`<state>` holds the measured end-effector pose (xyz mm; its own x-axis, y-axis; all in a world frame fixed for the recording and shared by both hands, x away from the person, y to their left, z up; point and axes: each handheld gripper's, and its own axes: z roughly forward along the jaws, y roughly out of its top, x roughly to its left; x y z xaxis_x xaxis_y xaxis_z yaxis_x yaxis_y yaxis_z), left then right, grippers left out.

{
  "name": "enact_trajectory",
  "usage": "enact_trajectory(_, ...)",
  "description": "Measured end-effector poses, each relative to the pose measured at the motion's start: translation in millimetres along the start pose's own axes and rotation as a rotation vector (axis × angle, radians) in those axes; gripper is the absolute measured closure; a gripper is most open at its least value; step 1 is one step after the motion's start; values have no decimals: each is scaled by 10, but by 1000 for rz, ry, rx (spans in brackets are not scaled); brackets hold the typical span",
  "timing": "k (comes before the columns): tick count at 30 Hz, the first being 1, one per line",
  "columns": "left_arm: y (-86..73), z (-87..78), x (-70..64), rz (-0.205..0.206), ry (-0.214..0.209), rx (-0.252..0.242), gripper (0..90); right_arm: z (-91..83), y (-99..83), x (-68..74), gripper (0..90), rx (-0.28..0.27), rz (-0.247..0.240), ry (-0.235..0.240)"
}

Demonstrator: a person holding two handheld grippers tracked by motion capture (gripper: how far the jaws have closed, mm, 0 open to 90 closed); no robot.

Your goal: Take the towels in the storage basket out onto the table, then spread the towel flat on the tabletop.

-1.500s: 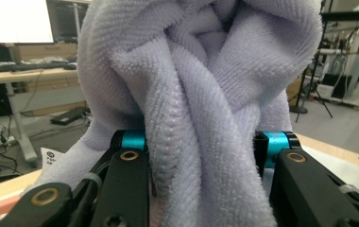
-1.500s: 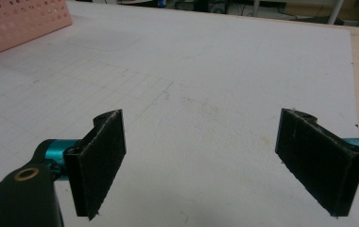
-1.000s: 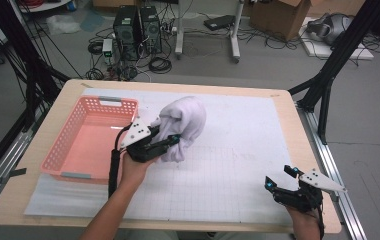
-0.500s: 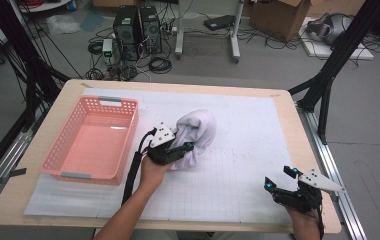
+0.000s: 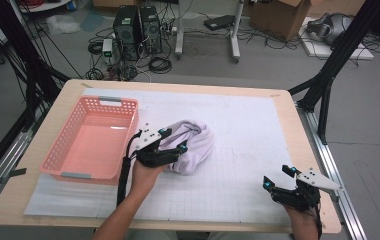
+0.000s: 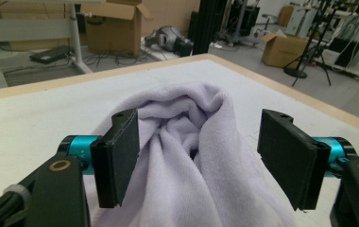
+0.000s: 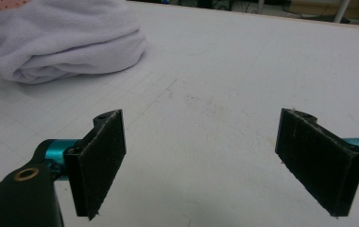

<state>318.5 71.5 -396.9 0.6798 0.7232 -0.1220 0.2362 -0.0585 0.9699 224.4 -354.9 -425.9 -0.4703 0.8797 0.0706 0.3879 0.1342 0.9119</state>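
Observation:
A crumpled lilac towel [image 5: 194, 144] lies in a heap on the white gridded mat [image 5: 238, 125], just right of the pink basket [image 5: 98, 102]. My left gripper [image 5: 174, 140] is at the towel's left side and open. In the left gripper view the cloth [image 6: 192, 118] bulges up between the jaws of the left gripper [image 6: 206, 158], brushing the left pad and clear of the right one. My right gripper [image 5: 278, 176] rests open near the table's front right corner, holding nothing. The right gripper [image 7: 209, 161] faces bare mat, with the towel [image 7: 64, 38] far off at upper left.
The pink basket stands empty on the mat's left part. The wooden table edge [image 5: 298, 120] runs close along the right. Black frame legs, computer towers and cables are on the floor beyond the far edge.
The left hand has carried the towel rightward from beside the basket and lowered it onto the mat, where it now slumps in a heap. The right gripper has stayed still.

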Motion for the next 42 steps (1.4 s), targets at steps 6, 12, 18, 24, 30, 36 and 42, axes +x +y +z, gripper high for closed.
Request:
enact_trajectory(6,-121,-287,78,-12,15,-13,281,45,4,32,157,7,-12,10)
enact_trajectory(12,-258,-431,136,-7,19,-16,202,80,21,20,157,3,3,1)
enact_trajectory(18,-377,-531,130,14,32,-12,232,108,24,46,159,19,-18,7)
enact_trajectory(24,-378,-552,158,-7,29,-30,217,113,14,16,159,18,0,-2)
enact_trajectory(30,-384,-540,156,-1,35,-21,204,117,12,13,159,26,-8,-4)
enact_trajectory(36,-383,-535,154,0,35,-19,207,118,13,25,159,26,-9,1)
enact_trajectory(42,-399,-517,153,-3,19,-9,249,138,13,39,159,35,-3,7)
